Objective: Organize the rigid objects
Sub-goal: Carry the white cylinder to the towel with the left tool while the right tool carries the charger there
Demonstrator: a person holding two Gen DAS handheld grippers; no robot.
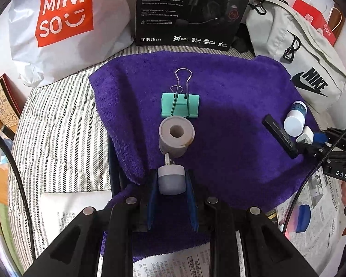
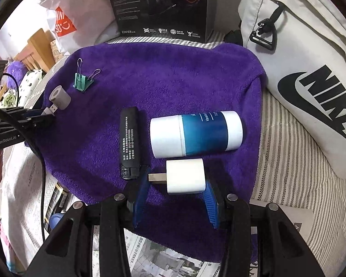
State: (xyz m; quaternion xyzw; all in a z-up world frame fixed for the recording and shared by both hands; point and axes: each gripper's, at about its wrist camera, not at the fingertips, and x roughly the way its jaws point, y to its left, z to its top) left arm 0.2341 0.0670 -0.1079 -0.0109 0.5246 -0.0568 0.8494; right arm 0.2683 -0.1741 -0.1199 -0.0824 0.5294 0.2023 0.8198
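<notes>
In the left wrist view, your left gripper is sitting at the bottom centre of the frame, its jaws closing on a small grey USB adapter whose metal plug is pointing up the frame. The plug tip is lying just below, or touching, a grey cylinder with a hole; you cannot tell which from here. Directly above the cylinder, a green binder clip is resting with its wire handles pointing toward the top of the frame. All of these are lying on the purple towel.

In the right wrist view, your right gripper is occupying the lower centre, with its jaws standing wide apart around a white charger plug. The right pad looks to be touching the plug's body, while the left pad is standing near the metal prong; a firm grip is not showing. Just above the plug, a white and blue bottle is lying on its side. To its left, a black lighter is lying lengthwise, near the left pad.

A Nike bag is filling the right edge, and a black headset box is standing at the top centre.
</notes>
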